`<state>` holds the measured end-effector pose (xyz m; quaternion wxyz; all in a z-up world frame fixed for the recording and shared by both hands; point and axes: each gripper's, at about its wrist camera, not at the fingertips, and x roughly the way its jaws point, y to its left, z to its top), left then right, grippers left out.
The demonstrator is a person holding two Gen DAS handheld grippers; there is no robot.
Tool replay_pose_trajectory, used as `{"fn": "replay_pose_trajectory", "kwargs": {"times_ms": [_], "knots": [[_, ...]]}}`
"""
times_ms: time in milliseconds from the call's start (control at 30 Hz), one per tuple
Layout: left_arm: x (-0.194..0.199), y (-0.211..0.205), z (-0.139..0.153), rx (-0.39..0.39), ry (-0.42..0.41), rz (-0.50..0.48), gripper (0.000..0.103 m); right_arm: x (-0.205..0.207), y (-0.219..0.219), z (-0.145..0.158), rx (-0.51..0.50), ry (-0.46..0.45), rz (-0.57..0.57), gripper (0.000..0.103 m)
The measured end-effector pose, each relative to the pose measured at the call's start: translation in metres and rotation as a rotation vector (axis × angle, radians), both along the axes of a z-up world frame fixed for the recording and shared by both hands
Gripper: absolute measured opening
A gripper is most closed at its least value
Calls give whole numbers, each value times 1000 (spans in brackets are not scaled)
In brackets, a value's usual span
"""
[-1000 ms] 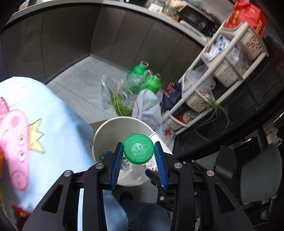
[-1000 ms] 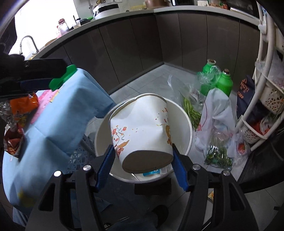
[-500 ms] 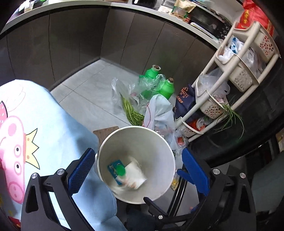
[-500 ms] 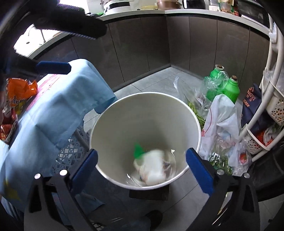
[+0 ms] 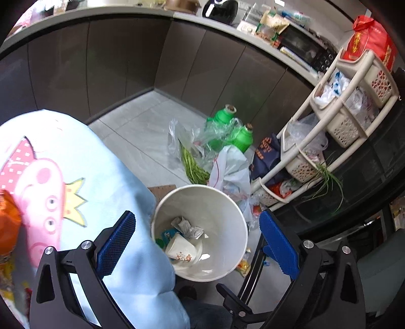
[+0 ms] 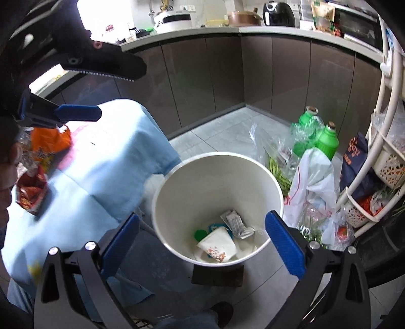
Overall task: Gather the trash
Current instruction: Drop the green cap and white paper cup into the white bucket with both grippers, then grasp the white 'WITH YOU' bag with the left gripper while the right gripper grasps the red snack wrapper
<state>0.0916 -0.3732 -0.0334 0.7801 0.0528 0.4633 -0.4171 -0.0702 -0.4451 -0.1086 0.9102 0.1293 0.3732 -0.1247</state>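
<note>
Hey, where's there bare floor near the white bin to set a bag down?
Bare tile lies behind the white bin, bordered by the dark cabinets and the blue cloth. It is crowded to the bin's right: plastic bags, green bottles and the basket rack.

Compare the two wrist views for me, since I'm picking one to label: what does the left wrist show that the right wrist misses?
Only the left wrist view shows the pink pig print on the blue cloth and the red bag atop the rack.

Only the right wrist view shows the left gripper from outside, open above the cloth, the red snack wrapper, and the rice cooker on the counter.

Both show the white bin holding the paper cup, green lid and crumpled sachet, plus the green bottles behind it.
</note>
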Motion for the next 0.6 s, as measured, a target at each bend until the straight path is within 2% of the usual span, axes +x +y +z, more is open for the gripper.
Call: {"fn": "replay_pose_trajectory", "kwargs": {"times_ms": [200,367,500,600], "knots": [[-12,57,37,-38,-53,72,95,-5,38,40,-10,-65,67,100],[-28,138,58,-51,-92,152,95,-6,83,62,-3,-103,137,100],[-34,207,56,-30,-101,247,95,-1,125,69,6,-106,217,100],[-36,254,46,22,-96,322,95,8,153,66,34,-77,276,100]]}}
